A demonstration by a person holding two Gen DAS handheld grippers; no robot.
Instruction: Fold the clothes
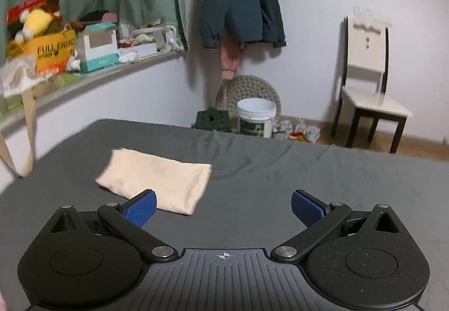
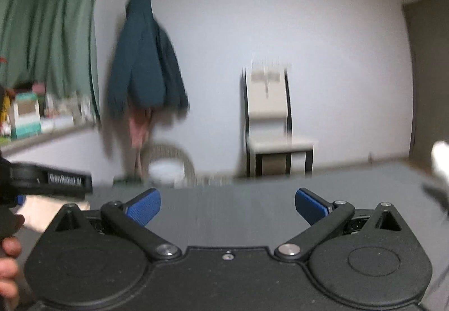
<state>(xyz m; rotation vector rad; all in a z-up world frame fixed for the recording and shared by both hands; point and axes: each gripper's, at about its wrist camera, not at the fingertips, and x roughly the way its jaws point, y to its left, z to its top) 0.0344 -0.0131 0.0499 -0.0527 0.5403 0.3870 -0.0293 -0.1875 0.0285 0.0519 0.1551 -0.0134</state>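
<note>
The left gripper [image 1: 223,207] hovers over the grey bed sheet [image 1: 266,170] with its blue pads spread wide apart and nothing between them. A cream cloth [image 1: 157,180], folded into a neat rectangle, lies flat on the sheet just ahead of the left pad — its near edge runs behind that pad, and whether they touch is unclear. The right gripper [image 2: 228,207] is likewise wide open and empty above the sheet; its view is blurred. Off to its left, the other tool [image 2: 50,180] shows with part of a hand [image 2: 9,263] — the cream cloth peeks out beneath it.
</note>
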